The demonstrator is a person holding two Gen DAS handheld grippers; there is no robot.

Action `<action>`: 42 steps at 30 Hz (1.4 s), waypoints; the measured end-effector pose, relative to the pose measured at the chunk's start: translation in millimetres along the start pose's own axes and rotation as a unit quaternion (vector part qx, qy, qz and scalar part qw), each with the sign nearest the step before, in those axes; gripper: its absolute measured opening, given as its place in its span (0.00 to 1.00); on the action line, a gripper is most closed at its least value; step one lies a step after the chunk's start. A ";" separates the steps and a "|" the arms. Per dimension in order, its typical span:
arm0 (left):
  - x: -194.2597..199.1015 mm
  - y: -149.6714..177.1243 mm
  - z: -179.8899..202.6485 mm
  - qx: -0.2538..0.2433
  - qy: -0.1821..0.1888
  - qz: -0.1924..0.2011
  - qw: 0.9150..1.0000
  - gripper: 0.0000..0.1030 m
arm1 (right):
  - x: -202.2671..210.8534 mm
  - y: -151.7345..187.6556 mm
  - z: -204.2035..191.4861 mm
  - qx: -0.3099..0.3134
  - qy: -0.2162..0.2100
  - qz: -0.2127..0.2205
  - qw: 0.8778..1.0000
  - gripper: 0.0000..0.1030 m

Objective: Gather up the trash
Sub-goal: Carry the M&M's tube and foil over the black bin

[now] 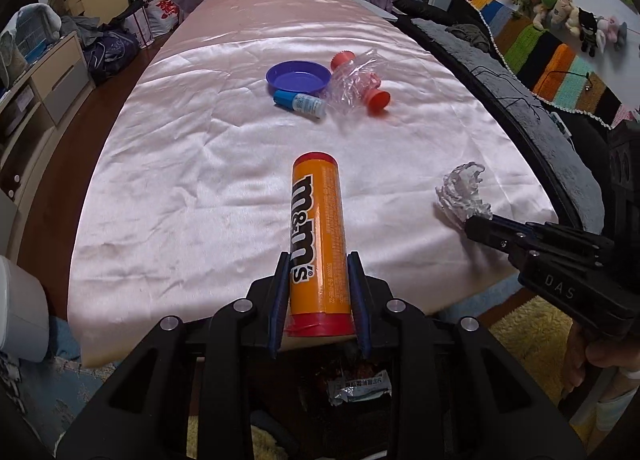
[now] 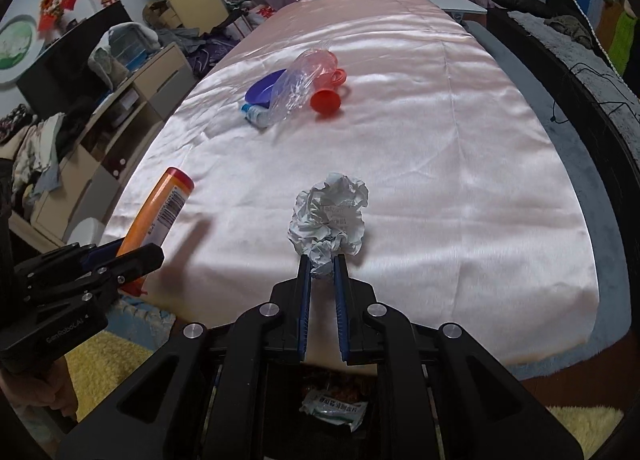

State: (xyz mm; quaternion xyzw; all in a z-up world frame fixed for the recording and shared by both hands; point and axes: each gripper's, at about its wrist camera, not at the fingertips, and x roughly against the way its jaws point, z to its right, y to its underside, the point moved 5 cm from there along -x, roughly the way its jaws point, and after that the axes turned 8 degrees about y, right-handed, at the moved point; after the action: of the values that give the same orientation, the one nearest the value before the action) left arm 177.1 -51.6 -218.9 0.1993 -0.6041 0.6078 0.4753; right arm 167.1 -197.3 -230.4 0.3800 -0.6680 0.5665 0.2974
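While clamped on the m&m's tube (image 1: 318,236), left gripper (image 1: 319,284) held above near edge of pink sheet (image 1: 200,148), tube pointing forward. Right gripper (image 2: 321,272) pinching paper wad (image 2: 330,216) at its base, over same edge. Farther up the sheet: blue dish (image 1: 298,77), small blue bottle (image 1: 301,103), crushed clear bottle (image 1: 356,82), red cup (image 1: 378,101), clustered and touching.

A: Where's the plate (image 1: 298,78)?
B: Mid-tabletop (image 1: 200,140), with the small bottle (image 1: 301,103) just before it.
A: And the crumpled plastic bottle (image 1: 354,82)?
B: Right of the plate, a cup (image 1: 378,100) at its near end.
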 end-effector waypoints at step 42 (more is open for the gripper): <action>-31.0 156.3 17.3 0.055 0.051 -0.098 0.992 0.26 | -10.5 132.5 -26.5 0.010 -0.019 -0.122 0.992 0.15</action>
State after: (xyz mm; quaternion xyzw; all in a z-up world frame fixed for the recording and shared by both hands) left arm 57.9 -49.6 -326.1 0.2519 -0.5225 0.5999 0.5511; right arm 59.9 -160.2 -304.7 0.4721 -0.6163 0.5256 0.3478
